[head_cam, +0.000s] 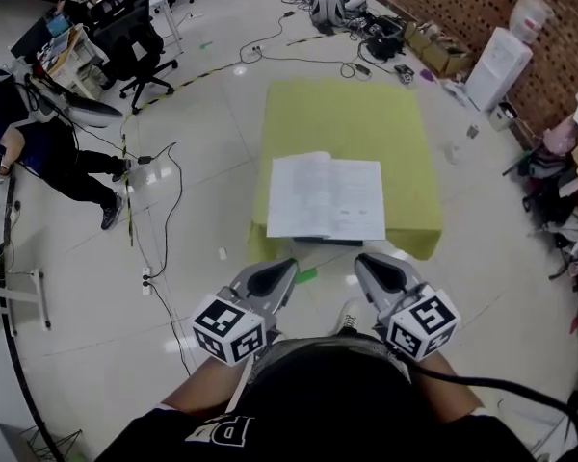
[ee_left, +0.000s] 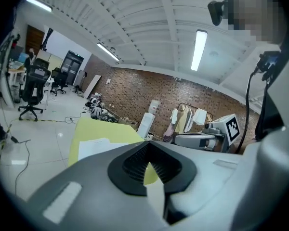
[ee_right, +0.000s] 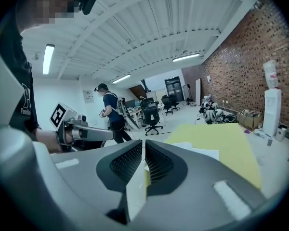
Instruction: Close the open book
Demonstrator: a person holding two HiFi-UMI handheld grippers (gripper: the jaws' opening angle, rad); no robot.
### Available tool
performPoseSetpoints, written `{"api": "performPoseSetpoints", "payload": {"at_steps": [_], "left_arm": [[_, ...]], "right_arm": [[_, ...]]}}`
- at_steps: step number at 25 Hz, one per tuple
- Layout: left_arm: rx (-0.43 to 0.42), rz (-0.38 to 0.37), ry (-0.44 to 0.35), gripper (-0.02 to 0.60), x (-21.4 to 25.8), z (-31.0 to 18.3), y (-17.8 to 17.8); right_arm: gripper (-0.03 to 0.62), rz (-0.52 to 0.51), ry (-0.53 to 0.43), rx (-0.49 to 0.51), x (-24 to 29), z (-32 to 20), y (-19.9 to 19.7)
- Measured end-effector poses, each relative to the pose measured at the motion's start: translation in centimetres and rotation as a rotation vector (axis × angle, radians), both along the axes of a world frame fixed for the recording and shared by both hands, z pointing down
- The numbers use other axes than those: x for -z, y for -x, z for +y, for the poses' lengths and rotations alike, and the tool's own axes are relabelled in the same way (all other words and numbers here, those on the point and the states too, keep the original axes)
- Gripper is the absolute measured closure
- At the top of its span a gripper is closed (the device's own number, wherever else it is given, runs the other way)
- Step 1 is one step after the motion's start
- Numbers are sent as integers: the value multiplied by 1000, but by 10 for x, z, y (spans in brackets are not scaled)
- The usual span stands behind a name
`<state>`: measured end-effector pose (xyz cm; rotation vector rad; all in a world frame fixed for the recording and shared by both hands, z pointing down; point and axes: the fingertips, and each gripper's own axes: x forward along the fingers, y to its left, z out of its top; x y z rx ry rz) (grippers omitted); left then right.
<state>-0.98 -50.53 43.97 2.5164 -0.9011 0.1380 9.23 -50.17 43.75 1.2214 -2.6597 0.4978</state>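
Hovering with left claw [head_cam: 287, 268] and right claw [head_cam: 363, 262] pressed together, empty. Facing open book [head_cam: 326, 197] lying flat on yellow counter [head_cam: 347, 114], well ahead of both. Probably approaching; next, reaching in, folding one half over.

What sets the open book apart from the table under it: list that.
The open book is white with faint print; the table is plain yellow-green. The book is much the smaller and covers only the near middle of the table. Both are rectangular, and their edges run roughly parallel.
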Motion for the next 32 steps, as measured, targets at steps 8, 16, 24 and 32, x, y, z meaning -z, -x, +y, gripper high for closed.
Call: {"api": "performPoseSetpoints", "payload": {"at_steps": [8, 16, 24, 32], "left_arm": [[99, -10, 14, 573, 4, -25, -42], [205, -30, 54, 574, 0, -32, -58], [263, -105, 132, 574, -42, -35, -36], [252, -90, 253, 572, -93, -58, 7]], "right_arm": [[566, -13, -20, 89, 2, -29, -47], [568, -74, -10, 136, -4, -39, -81], [569, -90, 39, 159, -35, -39, -71], [571, -27, 95, 141, -57, -53, -26]]}}
